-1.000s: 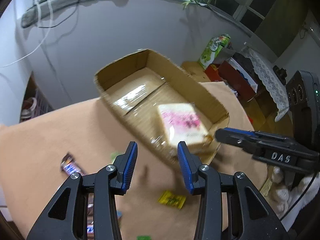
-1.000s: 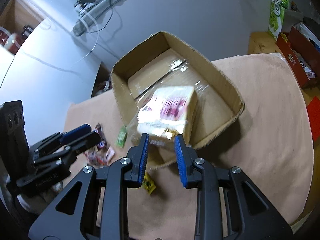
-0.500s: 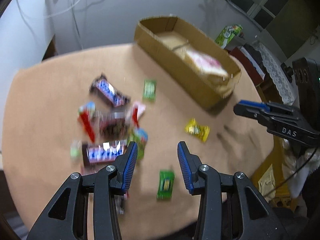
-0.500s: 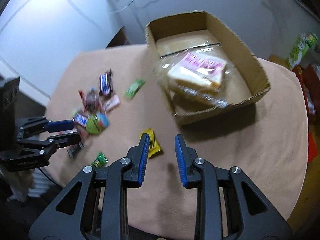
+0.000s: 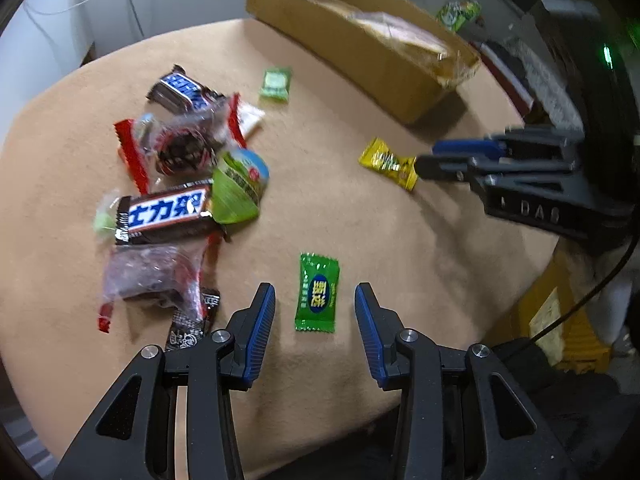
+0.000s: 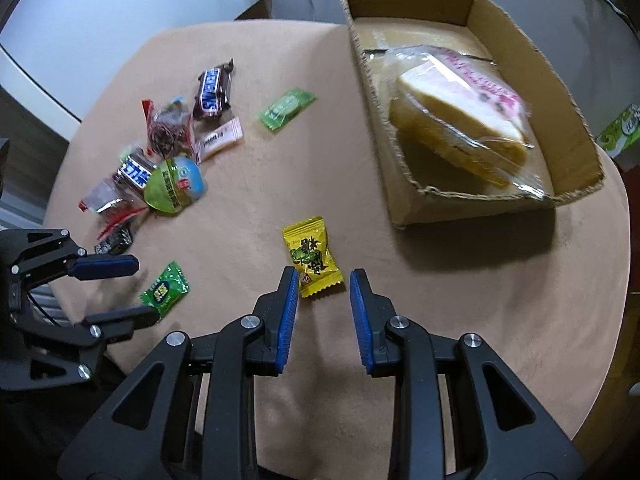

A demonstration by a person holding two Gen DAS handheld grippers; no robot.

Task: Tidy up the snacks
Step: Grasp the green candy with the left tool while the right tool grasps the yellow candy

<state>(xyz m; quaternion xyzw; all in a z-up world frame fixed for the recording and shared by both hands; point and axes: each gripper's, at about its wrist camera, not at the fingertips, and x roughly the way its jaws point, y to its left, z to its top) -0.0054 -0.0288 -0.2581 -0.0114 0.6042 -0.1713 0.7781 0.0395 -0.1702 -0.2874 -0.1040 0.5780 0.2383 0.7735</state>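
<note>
A cardboard box (image 6: 576, 196) on the tan round table holds a wrapped bread slice (image 6: 460, 120); the box also shows in the left wrist view (image 5: 360, 48). My left gripper (image 5: 315, 304) is open, its jaws either side of a green candy (image 5: 317, 292), just above the table. My right gripper (image 6: 324, 284) is open over the near end of a yellow candy (image 6: 312, 256). A pile of snacks (image 5: 180, 168) with Snickers bars (image 5: 164, 212) and a green jelly cup (image 5: 238, 188) lies left.
Another green candy (image 5: 275, 83) lies near the box. The table edge (image 5: 400, 420) is close under both grippers. A green carton (image 5: 460, 12) and red boxes stand beyond the table on the right. A wall and cables are behind.
Both grippers pulled back from the box and came down low over the near table. The bread now rests in the box. The left jaws have opened wider around the green candy.
</note>
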